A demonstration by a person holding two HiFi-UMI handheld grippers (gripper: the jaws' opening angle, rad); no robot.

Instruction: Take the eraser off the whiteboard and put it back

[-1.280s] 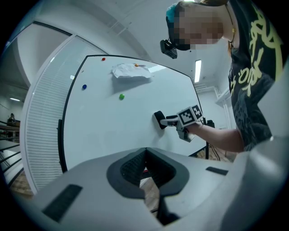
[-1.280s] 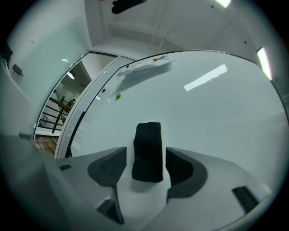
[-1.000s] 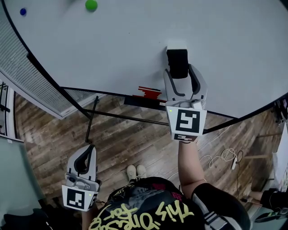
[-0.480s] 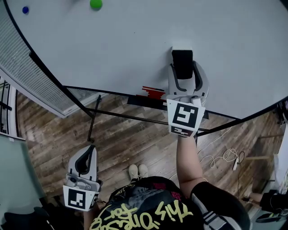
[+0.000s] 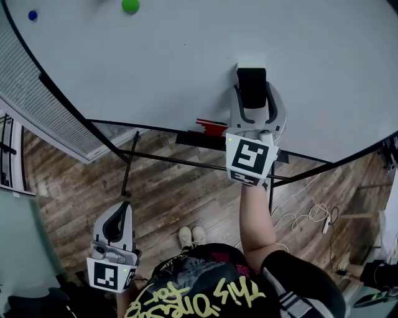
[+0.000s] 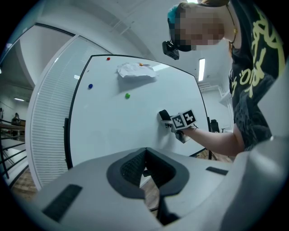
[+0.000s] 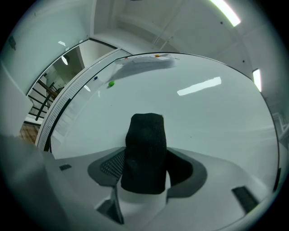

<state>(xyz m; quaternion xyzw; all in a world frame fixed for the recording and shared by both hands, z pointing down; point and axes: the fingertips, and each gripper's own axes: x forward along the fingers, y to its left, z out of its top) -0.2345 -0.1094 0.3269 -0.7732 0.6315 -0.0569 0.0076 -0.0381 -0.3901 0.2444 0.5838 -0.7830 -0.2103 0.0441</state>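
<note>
we see the whiteboard (image 7: 203,103) as smooth and glossy, mirroring the ceiling lights. against it the eraser (image 7: 145,153) looks like black, matt, finely ribbed cloth. the right gripper (image 5: 254,98) at the whiteboard is smooth pale grey plastic, its pads (image 7: 113,166) dark and cross-hatched. the left gripper (image 5: 120,214), well below the whiteboard, shows the same plastic. under the whiteboard the floor (image 5: 174,199) is grainy wood plank. high on the whiteboard a paper (image 6: 135,70) is crumpled.

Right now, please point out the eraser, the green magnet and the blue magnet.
eraser (image 5: 252,87), head view, middle of its black face.
green magnet (image 5: 130,5), head view, its centre.
blue magnet (image 5: 32,15), head view, its centre.
</note>
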